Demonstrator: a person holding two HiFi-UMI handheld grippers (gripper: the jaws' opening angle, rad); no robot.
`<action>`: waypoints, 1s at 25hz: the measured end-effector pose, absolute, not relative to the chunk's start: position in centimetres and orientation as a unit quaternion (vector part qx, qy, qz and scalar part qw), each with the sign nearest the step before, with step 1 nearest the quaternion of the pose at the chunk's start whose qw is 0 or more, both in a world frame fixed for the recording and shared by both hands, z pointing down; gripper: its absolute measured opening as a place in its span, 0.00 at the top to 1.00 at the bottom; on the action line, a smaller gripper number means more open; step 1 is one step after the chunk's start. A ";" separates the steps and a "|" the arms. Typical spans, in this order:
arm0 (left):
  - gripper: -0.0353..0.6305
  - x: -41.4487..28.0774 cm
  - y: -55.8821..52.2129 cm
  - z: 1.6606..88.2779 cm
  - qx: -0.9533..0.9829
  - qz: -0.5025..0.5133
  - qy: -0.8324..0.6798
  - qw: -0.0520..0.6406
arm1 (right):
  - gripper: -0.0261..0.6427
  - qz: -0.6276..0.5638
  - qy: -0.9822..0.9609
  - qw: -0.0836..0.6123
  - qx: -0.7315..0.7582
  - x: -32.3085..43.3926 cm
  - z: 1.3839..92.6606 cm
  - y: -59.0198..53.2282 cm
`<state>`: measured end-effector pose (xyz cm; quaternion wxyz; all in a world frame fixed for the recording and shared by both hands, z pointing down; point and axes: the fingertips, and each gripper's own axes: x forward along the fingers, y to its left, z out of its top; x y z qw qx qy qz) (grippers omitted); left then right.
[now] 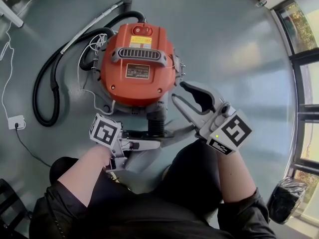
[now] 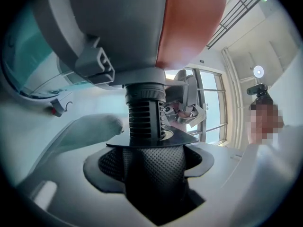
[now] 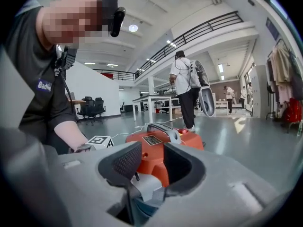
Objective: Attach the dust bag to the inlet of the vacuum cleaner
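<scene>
The orange vacuum cleaner stands on the grey floor, its black ribbed inlet pointing toward me. A flat black collar of the dust bag sits at the inlet's end, with grey bag cloth beside it. My left gripper comes in from the left, shut on the bag's dark textured neck right under the collar and ribbed inlet. My right gripper hovers at the vacuum's right side, open. Only the orange body shows between its pads.
A black hose loops left of the vacuum, beside a metal wand and a white cable to a wall plug. Window frames line the right; a dark bag lies lower right. A person stands by tables behind.
</scene>
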<state>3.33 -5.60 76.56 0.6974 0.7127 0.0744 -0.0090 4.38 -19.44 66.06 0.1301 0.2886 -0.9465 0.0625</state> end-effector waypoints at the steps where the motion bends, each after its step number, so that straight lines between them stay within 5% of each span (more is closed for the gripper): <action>1: 0.44 3.4 -5.6 76.5 0.709 -0.012 0.074 0.702 | 0.77 0.059 -0.947 0.132 0.286 4.2 66.1 -19.8; 13: 0.44 3.6 -5.9 77.0 0.712 -0.015 0.057 0.699 | 0.63 -0.040 -0.950 0.223 0.213 0.1 67.2 -27.1; 25: 0.44 3.4 -6.0 76.6 0.702 -0.027 0.050 0.710 | 0.75 -0.059 -0.955 0.265 0.121 -2.0 69.1 -28.2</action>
